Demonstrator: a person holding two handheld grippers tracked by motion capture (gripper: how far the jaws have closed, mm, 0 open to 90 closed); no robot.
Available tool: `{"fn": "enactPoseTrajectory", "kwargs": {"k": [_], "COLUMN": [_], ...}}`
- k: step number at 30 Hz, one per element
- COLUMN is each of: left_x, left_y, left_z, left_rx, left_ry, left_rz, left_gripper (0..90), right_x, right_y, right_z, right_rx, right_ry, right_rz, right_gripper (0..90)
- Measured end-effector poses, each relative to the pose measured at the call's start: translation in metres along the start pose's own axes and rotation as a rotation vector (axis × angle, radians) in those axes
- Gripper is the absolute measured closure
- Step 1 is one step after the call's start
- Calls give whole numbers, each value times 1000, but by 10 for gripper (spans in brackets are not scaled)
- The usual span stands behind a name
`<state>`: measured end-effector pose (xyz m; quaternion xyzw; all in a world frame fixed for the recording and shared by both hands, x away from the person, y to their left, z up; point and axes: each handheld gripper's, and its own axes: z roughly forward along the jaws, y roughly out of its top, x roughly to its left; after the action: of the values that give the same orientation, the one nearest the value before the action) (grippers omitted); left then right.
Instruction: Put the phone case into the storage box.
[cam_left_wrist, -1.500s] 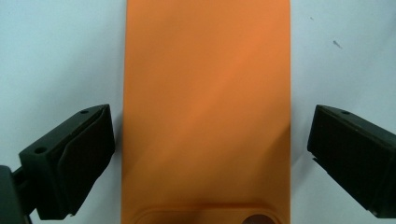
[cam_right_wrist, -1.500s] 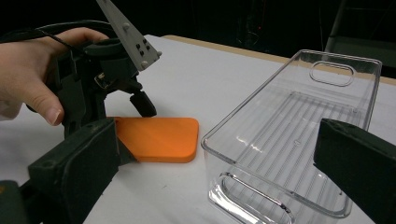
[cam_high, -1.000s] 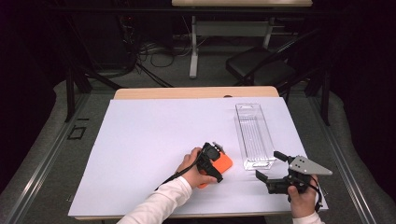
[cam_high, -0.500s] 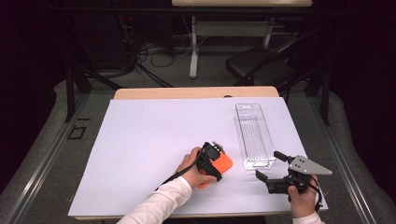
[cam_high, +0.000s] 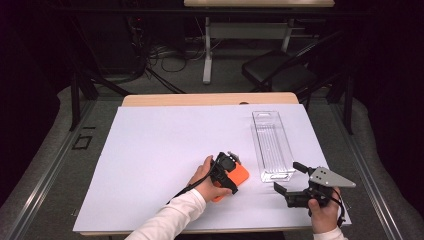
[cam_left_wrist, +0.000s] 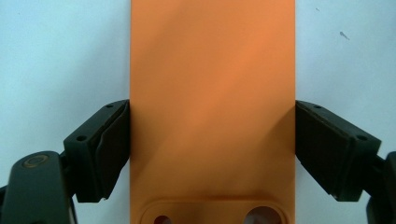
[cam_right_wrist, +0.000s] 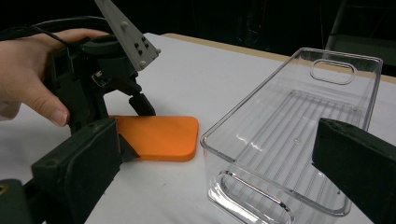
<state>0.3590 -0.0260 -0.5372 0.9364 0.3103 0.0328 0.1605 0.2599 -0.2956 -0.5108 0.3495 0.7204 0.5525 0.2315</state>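
Observation:
A flat orange plate (cam_high: 240, 176) with rounded corners lies on the white table cover, left of a clear plastic bin (cam_high: 272, 145). My left gripper (cam_high: 230, 173) points down onto the plate. In the left gripper view its jaws have just been closing, and both pads (cam_left_wrist: 114, 144) touch the long edges of the orange plate (cam_left_wrist: 212, 70) between them. My right gripper (cam_high: 287, 176) is held low near the table's front right, open and empty, just in front of the bin's near end. The right gripper view shows the plate (cam_right_wrist: 159, 135) flat beside the bin (cam_right_wrist: 289, 130).
The white cover (cam_high: 165, 150) spans the table, with bare surface to the left and behind the hands. The bin stands lengthwise and has nothing in it. A dark chair (cam_high: 280, 72) and cables sit on the floor beyond the far edge.

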Motion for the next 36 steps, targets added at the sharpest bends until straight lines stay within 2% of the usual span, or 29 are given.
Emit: {"fn": "enactPoseTrajectory", "kwargs": {"k": [12, 17, 23, 32, 36], "left_x": [-1, 1, 7, 20, 25], "left_y": [1, 2, 1, -6, -10], "left_z": [0, -2, -11, -24, -31], "left_rx": [4, 21, 16, -3, 7], "left_ry": [4, 10, 24, 7, 4], "left_rz": [-1, 5, -2, -27, -32], "left_gripper": [159, 159, 160, 159, 159], "right_x": [0, 0, 0, 0, 0], "right_y": [0, 0, 0, 0, 0], "right_z": [0, 0, 0, 0, 1], "right_rx": [2, -1, -1, 2, 0], "right_ry": [0, 1, 1, 1, 3], "right_rz": [6, 2, 2, 2, 3], "right_gripper": [10, 10, 10, 11, 11]}}
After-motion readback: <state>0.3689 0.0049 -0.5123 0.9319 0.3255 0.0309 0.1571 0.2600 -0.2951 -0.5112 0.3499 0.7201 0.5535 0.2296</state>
